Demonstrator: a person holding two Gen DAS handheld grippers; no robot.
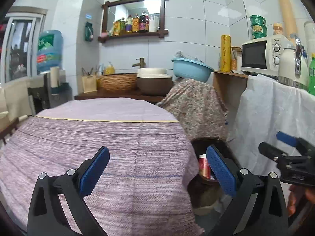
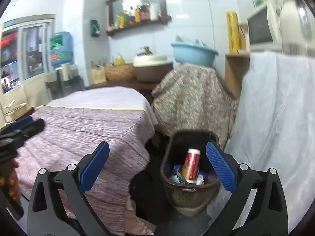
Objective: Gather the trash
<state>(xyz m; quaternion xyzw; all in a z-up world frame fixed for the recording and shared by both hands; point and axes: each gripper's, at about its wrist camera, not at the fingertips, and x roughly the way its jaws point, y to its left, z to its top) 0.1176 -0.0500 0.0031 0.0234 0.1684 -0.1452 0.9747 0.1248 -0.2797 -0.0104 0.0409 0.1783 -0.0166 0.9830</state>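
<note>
A dark brown trash bin (image 2: 178, 188) stands on the floor between the table and a white-draped counter. Inside it lie a red and gold can (image 2: 191, 166) and some small wrappers (image 2: 177, 174). My right gripper (image 2: 157, 166) is open and empty, above and just left of the bin. My left gripper (image 1: 157, 167) is open and empty over the table's right edge; the bin (image 1: 198, 147) and the can (image 1: 203, 166) show between its fingers. The right gripper (image 1: 285, 147) shows at the right edge of the left wrist view. The left gripper (image 2: 21, 127) shows at the left edge of the right wrist view.
A table with a purple striped cloth (image 1: 102, 147) fills the left and middle. A floral-draped stand (image 1: 196, 106) holds a blue basin (image 1: 192, 68). A counter with a white cloth (image 1: 275, 108) carries a microwave (image 1: 263, 55) and a kettle (image 1: 293, 66). A sink counter (image 1: 153, 80) stands behind.
</note>
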